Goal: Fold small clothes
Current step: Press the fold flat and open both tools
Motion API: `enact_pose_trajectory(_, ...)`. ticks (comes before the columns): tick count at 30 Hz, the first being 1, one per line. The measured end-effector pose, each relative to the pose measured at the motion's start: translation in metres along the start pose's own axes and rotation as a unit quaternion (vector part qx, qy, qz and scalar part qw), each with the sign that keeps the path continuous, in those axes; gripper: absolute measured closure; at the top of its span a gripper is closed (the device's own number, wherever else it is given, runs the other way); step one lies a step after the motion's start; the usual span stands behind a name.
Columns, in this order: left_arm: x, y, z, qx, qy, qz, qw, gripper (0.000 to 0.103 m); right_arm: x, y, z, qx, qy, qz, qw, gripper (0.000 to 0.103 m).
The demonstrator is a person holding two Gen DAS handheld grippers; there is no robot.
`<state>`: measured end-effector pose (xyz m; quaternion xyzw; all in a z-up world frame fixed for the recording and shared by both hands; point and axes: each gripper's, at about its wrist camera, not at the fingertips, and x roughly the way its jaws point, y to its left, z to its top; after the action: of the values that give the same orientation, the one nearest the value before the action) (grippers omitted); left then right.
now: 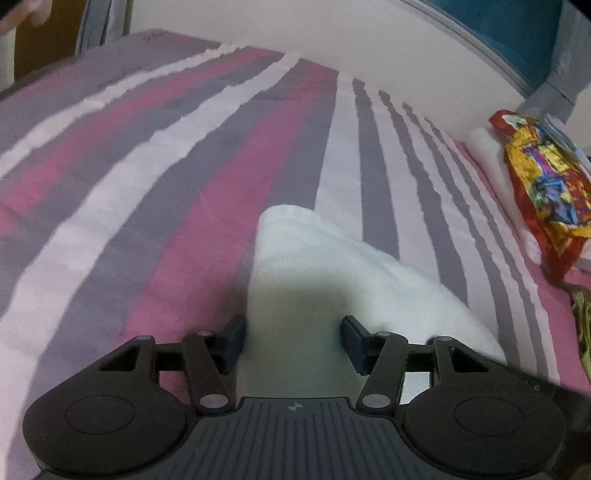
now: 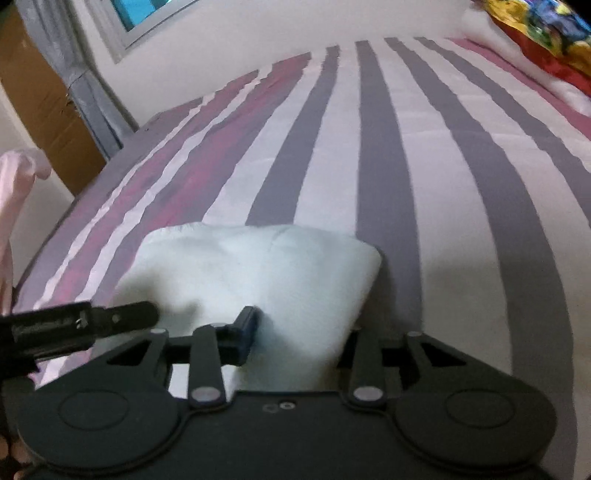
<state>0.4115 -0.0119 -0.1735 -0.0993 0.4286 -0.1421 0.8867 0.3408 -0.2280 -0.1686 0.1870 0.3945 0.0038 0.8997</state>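
A white folded cloth (image 1: 314,266) lies on the striped bedspread (image 1: 147,166). My left gripper (image 1: 293,338) is open, its fingers spread to either side of the cloth's near edge, low over it. In the right wrist view the same white cloth (image 2: 258,269) fills the near middle. My right gripper (image 2: 299,332) is open over its near edge; the left finger (image 2: 245,328) shows, the right finger is hidden behind the cloth. The left gripper's black finger (image 2: 122,317) reaches in from the left onto the cloth.
A red and yellow patterned cloth (image 1: 546,184) lies on a white pillow (image 1: 487,155) at the right; it also shows in the right wrist view (image 2: 535,22). A window (image 2: 147,14) and grey curtain (image 2: 85,81) stand beyond the bed. A pink garment (image 2: 14,199) hangs at far left.
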Motion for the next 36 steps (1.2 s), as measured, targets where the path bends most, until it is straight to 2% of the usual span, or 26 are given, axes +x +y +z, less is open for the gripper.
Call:
enact_pose_trajectory(3, -0.026, 0.004, -0.012, 0.004, -0.004, -0.008, 0.9999, 0.047, -0.023, 0.004, -0.001, -0.003, -0.017, -0.015, 1.000, 0.057)
enact_pose_trajectory(7, -0.058, 0.014, -0.035, 0.012, -0.005, -0.006, 0.9999, 0.047, -0.070, 0.006, -0.026, -0.020, -0.018, 0.004, 1.000, 0.060)
enact_pose_trajectory(11, -0.078, 0.017, -0.058, 0.017, 0.003, -0.002, 0.9999, 0.047, -0.094, 0.006, -0.058, -0.024, 0.007, 0.011, 1.000, 0.061)
enact_pose_trajectory(15, -0.086, 0.005, -0.086, 0.015, 0.015, -0.005, 0.9998, 0.047, -0.115, 0.021, -0.086, -0.041, -0.001, 0.008, 0.999, 0.061)
enact_pose_trajectory(18, -0.079, -0.007, -0.102, 0.043, 0.028, 0.020, 0.9985, 0.047, -0.111, 0.031, -0.100, -0.049, 0.016, 0.004, 0.999, 0.065)
enact_pose_trajectory(19, -0.078, -0.009, -0.105, 0.042, 0.031, 0.027, 0.9983, 0.047, -0.106, 0.032, -0.106, -0.055, 0.026, -0.005, 0.998, 0.069)
enact_pose_trajectory(21, -0.080, -0.012, -0.105, 0.039, 0.032, 0.035, 0.9981, 0.047, -0.096, 0.030, -0.114, -0.068, 0.044, -0.036, 0.996, 0.067)
enact_pose_trajectory(24, -0.092, -0.018, -0.101, 0.037, 0.030, 0.044, 0.9979, 0.047, -0.095, 0.017, -0.118, -0.035, 0.052, -0.036, 0.997, 0.068)
enact_pose_trajectory(30, -0.111, -0.026, -0.102, 0.058, 0.022, 0.065, 0.9960, 0.047, -0.123, 0.025, -0.114, -0.033, 0.022, -0.028, 0.999, 0.062)
enact_pose_trajectory(33, -0.120, -0.032, -0.105, 0.071, 0.019, 0.075, 0.9944, 0.047, -0.129, 0.028, -0.114, -0.042, 0.022, -0.040, 0.998, 0.053)
enact_pose_trajectory(34, -0.123, -0.034, -0.106, 0.075, 0.018, 0.075, 0.9942, 0.046, -0.132, 0.028, -0.116, -0.039, 0.022, -0.039, 0.998, 0.051)
enact_pose_trajectory(35, -0.128, -0.035, -0.107, 0.077, 0.016, 0.078, 0.9939, 0.037, -0.137, 0.028, -0.118, -0.036, 0.021, -0.039, 0.998, 0.050)
enact_pose_trajectory(36, -0.133, -0.037, -0.107, 0.076, 0.015, 0.078, 0.9940, 0.020, -0.140, 0.028, -0.118, -0.033, 0.020, -0.040, 0.998, 0.047)
